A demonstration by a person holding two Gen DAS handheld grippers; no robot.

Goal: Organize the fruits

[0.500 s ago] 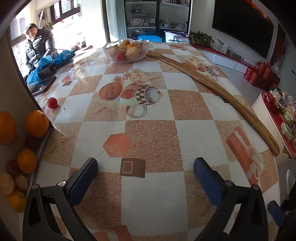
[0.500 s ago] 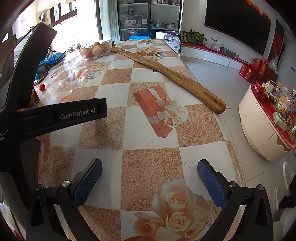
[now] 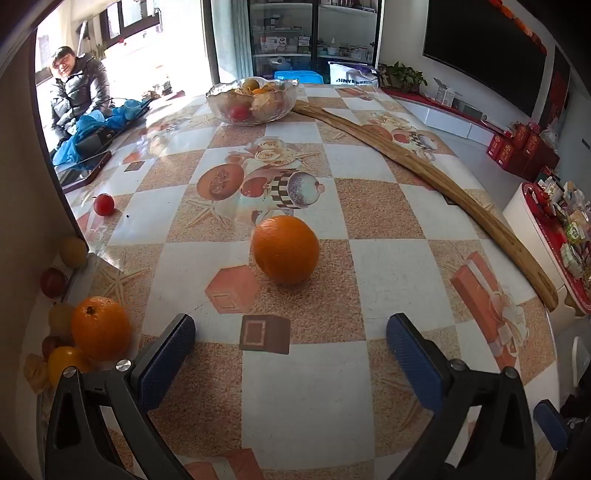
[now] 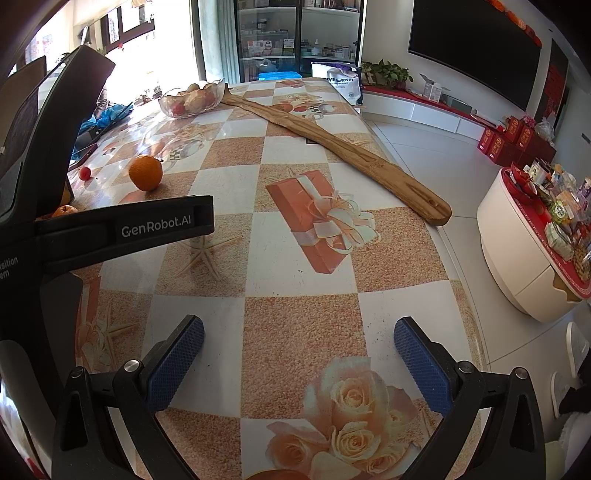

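One orange [image 3: 285, 249] lies before the wooden board [image 3: 424, 162].

Strong daylight floods in from the window [image 3: 122, 22] at my far left, blown out to white in both views. It throws a glossy glare across the far-left part of the desk [image 3: 166, 122], washing out the printed tablecloth there. The orange [image 3: 285, 249] casts a short, soft shadow toward me. The right side of the room sits dimmer, the dark TV screen [image 4: 476, 44] nearly black. Fisheye curvature bends the desk edges, and black vignetting fills the corners. Focus stays sharp mid-frame.
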